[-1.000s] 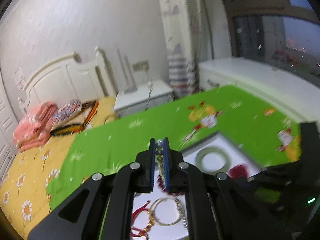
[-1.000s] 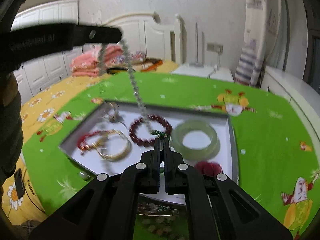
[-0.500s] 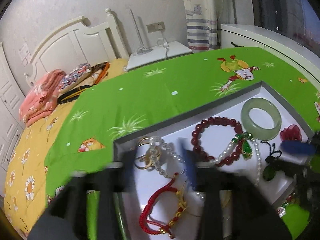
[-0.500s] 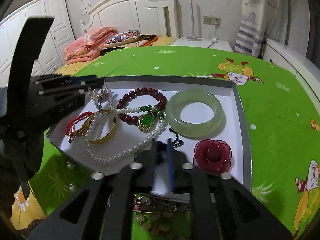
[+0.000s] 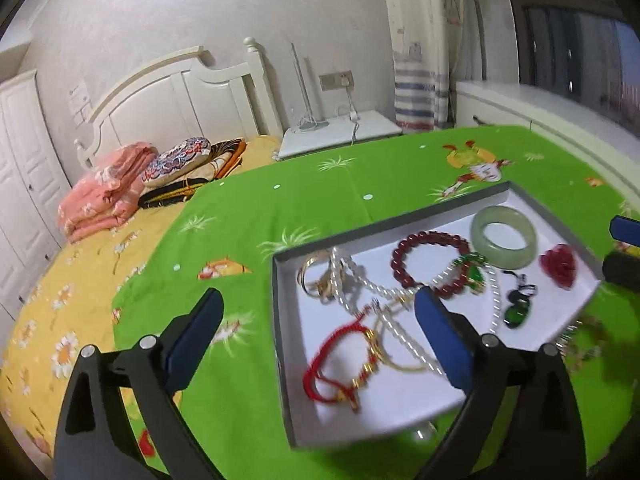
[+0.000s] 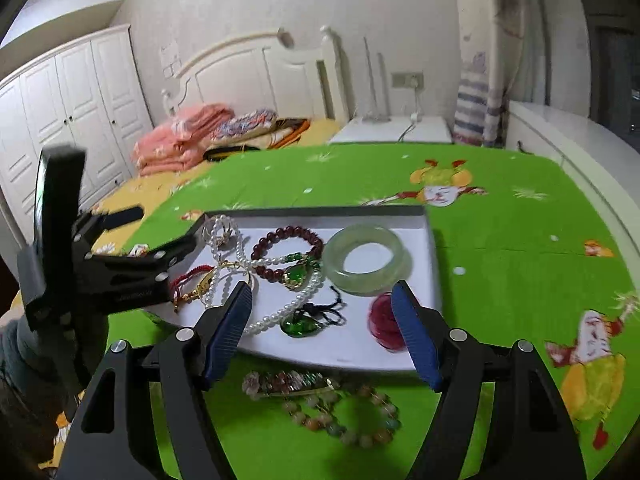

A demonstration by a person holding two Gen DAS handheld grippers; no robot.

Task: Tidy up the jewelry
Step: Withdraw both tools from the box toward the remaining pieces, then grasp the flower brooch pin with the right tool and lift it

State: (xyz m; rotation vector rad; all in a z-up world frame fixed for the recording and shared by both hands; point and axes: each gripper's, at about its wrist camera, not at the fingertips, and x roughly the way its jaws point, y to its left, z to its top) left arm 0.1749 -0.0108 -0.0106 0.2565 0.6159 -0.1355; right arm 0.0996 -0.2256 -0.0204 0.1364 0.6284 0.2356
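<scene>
A grey-rimmed white tray (image 6: 434,256) (image 5: 280,320) lies on the green cloth. In it lie a pearl necklace (image 6: 276,318) (image 5: 400,336) with a green pendant, a dark red bead bracelet (image 6: 286,236) (image 5: 430,240), a pale jade bangle (image 6: 366,258) (image 5: 504,236), a red cord bracelet (image 5: 332,356), gold bangles (image 5: 314,280), a green glass pendant (image 6: 300,326) and a red rose (image 6: 384,322) (image 5: 558,266). My left gripper (image 5: 318,336) is open and empty over the tray's left part. My right gripper (image 6: 322,328) is open and empty over the tray's near edge.
A beaded hair clip (image 6: 288,384) and a pastel bead bracelet (image 6: 348,416) lie on the green cloth (image 6: 500,240) in front of the tray. Folded bedding (image 5: 104,196) lies on the yellow bed at the left. A white nightstand (image 5: 340,136) stands behind.
Both grippers were shut on the pearl necklace and held it above the tray. They have opened wide and the necklace now lies in the tray.
</scene>
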